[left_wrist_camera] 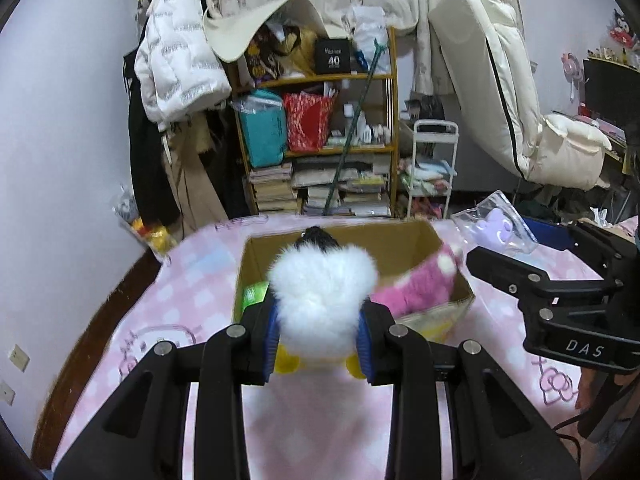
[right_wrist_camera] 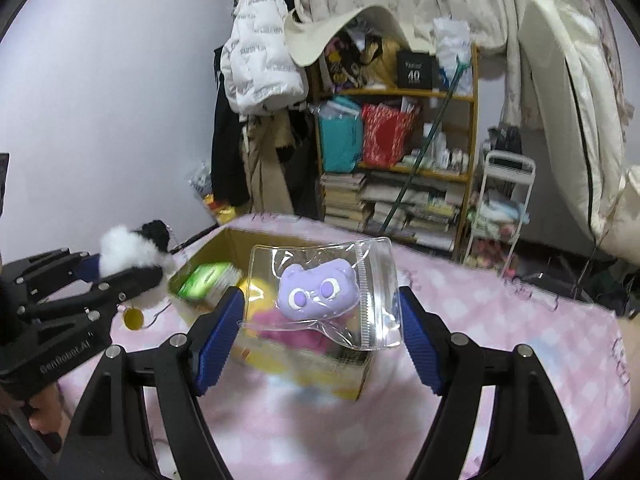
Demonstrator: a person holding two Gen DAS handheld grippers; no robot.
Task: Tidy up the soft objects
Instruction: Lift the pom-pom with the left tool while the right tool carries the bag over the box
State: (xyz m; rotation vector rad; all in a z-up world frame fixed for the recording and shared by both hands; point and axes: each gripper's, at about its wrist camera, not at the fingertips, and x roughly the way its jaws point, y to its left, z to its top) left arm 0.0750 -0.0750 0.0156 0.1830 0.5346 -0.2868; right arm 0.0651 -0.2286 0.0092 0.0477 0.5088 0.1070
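White plush toy (left_wrist_camera: 322, 300) clamped in left gripper (left_wrist_camera: 318, 338); right gripper (right_wrist_camera: 320, 320) grips clear pouch (right_wrist_camera: 324, 292).

Both grippers (left_wrist_camera: 320, 332) (right_wrist_camera: 320, 320) clamped, raised.

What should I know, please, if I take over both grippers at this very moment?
Left gripper: shut on a fluffy white and black plush toy, held above the near edge of the open cardboard box.
Right gripper: holds a clear zip bag with a purple squishy face over the box.
Done: a pink fuzzy item and a green packet lie in the box.
Left: drop both held items in.
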